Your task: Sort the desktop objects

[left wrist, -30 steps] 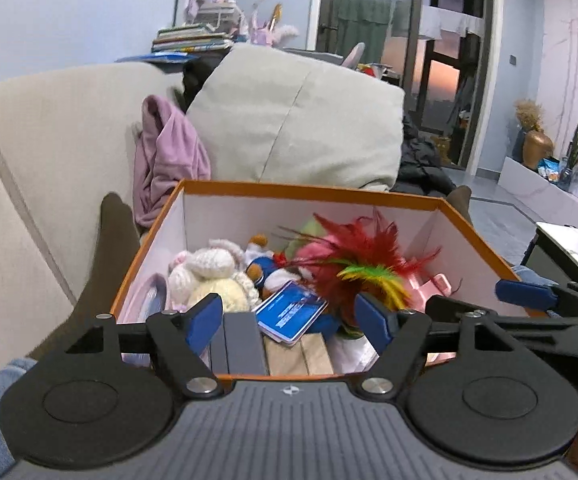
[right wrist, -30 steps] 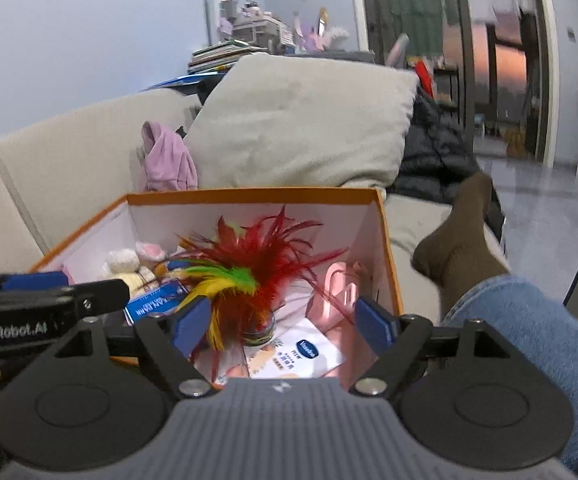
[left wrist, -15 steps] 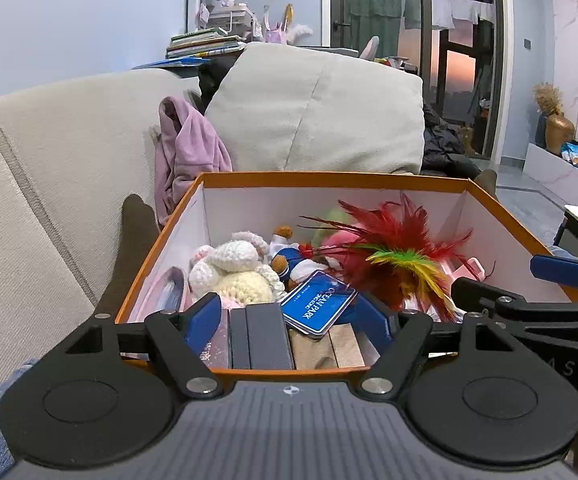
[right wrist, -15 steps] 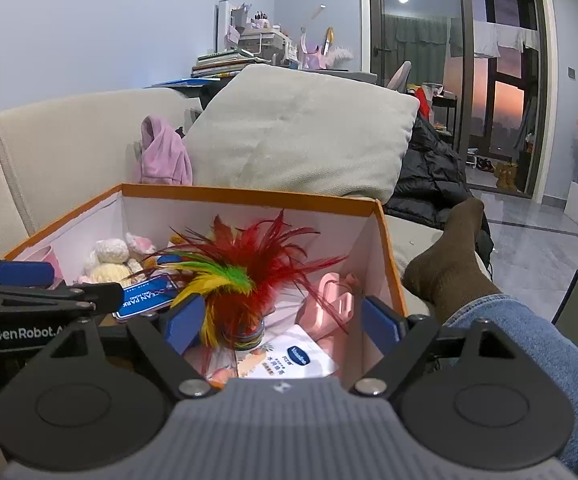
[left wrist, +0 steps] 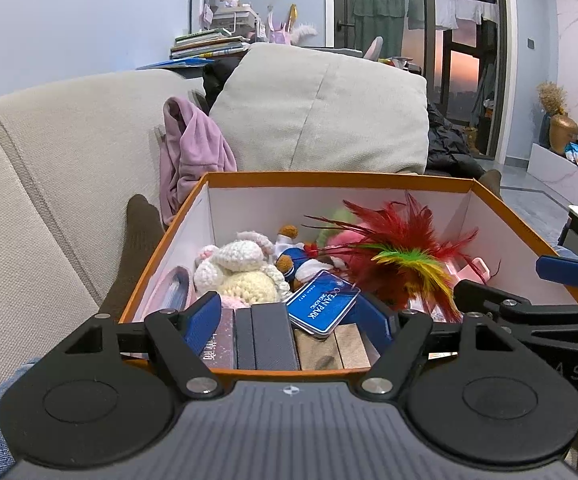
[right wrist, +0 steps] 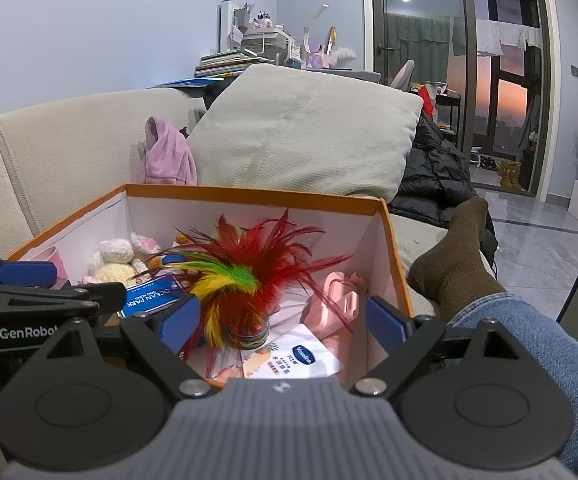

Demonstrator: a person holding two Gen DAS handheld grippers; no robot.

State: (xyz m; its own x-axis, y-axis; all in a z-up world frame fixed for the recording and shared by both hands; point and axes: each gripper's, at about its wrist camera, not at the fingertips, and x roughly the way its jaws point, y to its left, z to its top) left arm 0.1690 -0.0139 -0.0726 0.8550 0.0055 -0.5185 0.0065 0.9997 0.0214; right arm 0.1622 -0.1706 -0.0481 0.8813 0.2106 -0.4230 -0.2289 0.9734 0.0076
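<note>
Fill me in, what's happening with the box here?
A person on a sofa holds a gripper in each hand over an orange-rimmed box full of small things. The right gripper, jaws opening, hovers around a red feather shuttlecock without gripping it. The left gripper sits open above a blue Ocean Park tin and a crocheted plush. Nothing is held yet.

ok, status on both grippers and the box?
Left gripper open, empty. Right gripper opening, nothing gripped. Both over the box, which is full; feather toy between right's jaws.
</note>
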